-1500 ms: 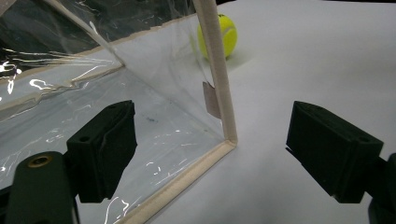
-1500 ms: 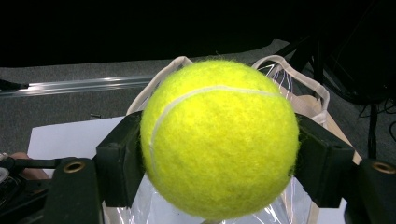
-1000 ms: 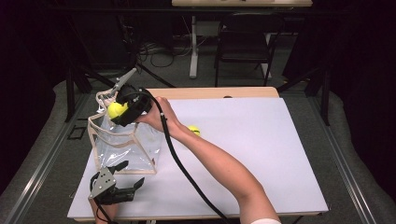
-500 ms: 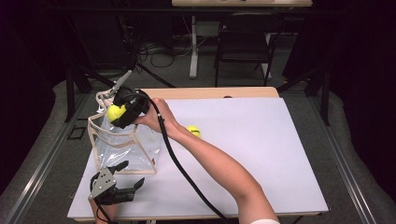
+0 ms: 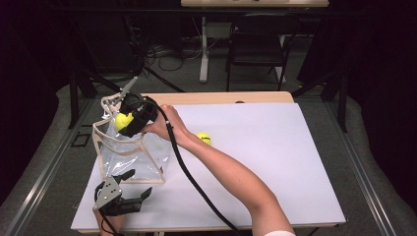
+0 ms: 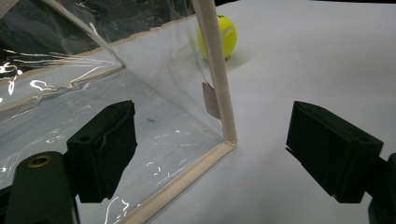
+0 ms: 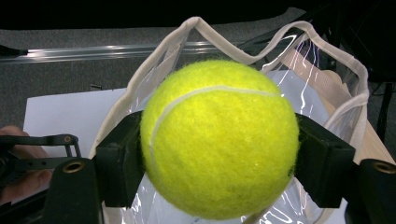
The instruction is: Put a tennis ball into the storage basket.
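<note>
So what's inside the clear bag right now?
The clear bag looks empty. The held tennis ball sits above its opening in the right gripper, blocking part of the bag's floor. A second ball lies outside on the table.

My high view looks down over the table [image 5: 275, 147]; both gripper views sit close, sharing the bag [image 6: 219, 93].

In the right gripper view the held tennis ball [image 7: 219, 140] covers most of the clear bag [image 7: 327, 79] mouth and the inner faces of the fingers [image 7: 119, 161]; in the left gripper view the second tennis ball [image 6: 226, 35] is partly behind the bag's cream edging [image 6: 217, 70], and the bag's top is cut off by the frame; in the high view the person's left hand [image 5: 101, 219] sits mostly beneath the left gripper [image 5: 129, 195].
</note>
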Demonstrator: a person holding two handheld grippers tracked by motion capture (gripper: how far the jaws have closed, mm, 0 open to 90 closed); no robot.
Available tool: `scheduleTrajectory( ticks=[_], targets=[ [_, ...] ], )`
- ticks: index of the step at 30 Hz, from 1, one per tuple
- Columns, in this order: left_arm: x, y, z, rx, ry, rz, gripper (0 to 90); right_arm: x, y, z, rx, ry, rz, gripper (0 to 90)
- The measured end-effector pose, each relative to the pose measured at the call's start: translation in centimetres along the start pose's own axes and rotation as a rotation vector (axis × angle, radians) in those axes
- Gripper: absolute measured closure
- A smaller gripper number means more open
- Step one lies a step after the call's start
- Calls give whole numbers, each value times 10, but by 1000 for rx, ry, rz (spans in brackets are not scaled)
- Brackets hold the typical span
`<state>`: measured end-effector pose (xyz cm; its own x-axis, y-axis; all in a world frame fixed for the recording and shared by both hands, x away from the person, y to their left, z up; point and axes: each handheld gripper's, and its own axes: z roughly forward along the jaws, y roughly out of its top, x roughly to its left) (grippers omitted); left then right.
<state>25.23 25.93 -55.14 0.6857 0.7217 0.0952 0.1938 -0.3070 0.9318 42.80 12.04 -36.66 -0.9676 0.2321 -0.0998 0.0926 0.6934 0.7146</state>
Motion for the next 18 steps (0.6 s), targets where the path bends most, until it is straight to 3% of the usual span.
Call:
scheduleTrajectory(
  ticks=[16,18],
  targets=[
    [0,0,0,-5,-1,-1,160,-1,-5,2,24,10,-8,255],
    [0,0,0,-4,-1,1,160,-1,-6,2,24,0,-3,205]
  ],
)
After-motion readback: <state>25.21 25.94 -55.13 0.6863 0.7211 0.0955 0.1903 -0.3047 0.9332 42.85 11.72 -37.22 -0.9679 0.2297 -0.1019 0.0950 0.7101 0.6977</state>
